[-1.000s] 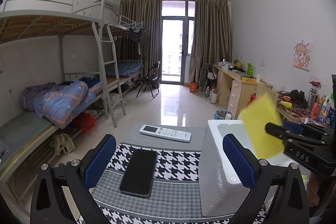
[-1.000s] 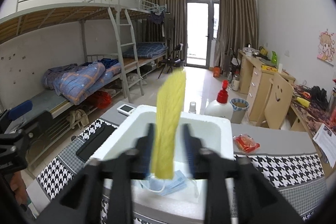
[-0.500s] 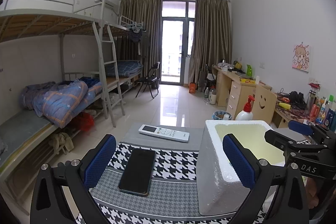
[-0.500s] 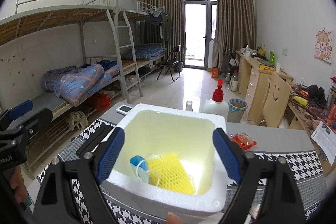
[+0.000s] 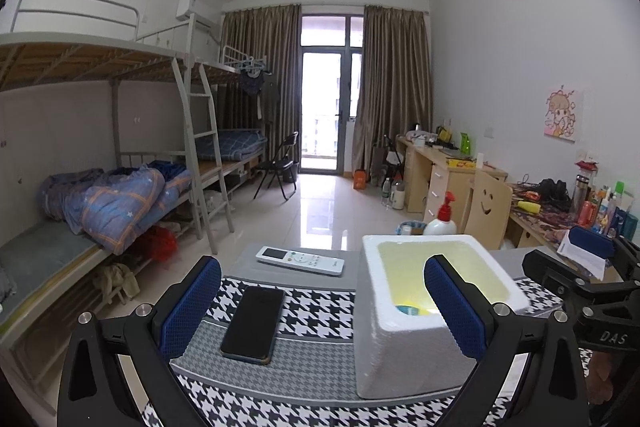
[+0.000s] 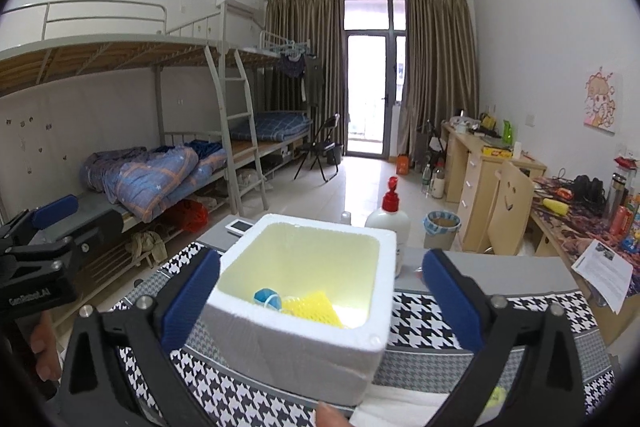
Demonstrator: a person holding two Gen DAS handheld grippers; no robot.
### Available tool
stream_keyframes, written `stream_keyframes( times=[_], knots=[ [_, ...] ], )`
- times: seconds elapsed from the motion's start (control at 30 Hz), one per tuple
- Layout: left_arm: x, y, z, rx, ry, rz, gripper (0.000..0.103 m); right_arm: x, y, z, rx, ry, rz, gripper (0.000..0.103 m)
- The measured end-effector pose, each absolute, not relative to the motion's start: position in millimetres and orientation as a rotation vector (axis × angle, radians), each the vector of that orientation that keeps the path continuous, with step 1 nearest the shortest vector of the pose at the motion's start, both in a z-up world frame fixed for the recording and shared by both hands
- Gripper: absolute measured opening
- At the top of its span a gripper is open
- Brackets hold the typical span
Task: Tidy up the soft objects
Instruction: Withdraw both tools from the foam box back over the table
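Observation:
A white foam box (image 6: 280, 355) stands on the houndstooth cloth (image 6: 424, 319). Inside it lie a yellow mesh sponge (image 6: 314, 307) and a blue-and-white face mask (image 6: 267, 299). My right gripper (image 6: 322, 263) hovers just short of the box, its jaws opening wide, and its blue pads touch nothing. In the left wrist view the box (image 5: 400, 359) sits to the right, with only a sliver of its contents showing. My left gripper (image 5: 322, 267) is open and empty above the cloth, and the right gripper (image 5: 580, 267) shows at the right edge.
A black phone (image 5: 253, 323) and a white remote (image 5: 300, 260) lie left of the box. A pump bottle (image 6: 388, 223) stands behind it. A paper sheet (image 6: 604, 267) lies at the table's right. A fingertip (image 6: 328, 415) shows at the bottom edge.
The right gripper opened and let go of the yellow sponge, which dropped into the box. Both grippers drew back and slightly up.

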State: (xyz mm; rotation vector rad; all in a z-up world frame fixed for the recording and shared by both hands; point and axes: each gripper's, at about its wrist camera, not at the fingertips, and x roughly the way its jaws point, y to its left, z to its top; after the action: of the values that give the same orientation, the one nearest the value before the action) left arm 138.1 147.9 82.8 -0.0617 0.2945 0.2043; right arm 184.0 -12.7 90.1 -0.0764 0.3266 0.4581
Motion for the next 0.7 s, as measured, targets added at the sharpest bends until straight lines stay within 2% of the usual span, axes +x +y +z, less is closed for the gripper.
stream_keyframes(
  times=[0.7],
  knots=[
    [48, 71, 85, -0.022, 0.223, 0.082, 0.102, 76, -80, 86, -0.055, 0.197, 0.345, 0.103]
  ],
)
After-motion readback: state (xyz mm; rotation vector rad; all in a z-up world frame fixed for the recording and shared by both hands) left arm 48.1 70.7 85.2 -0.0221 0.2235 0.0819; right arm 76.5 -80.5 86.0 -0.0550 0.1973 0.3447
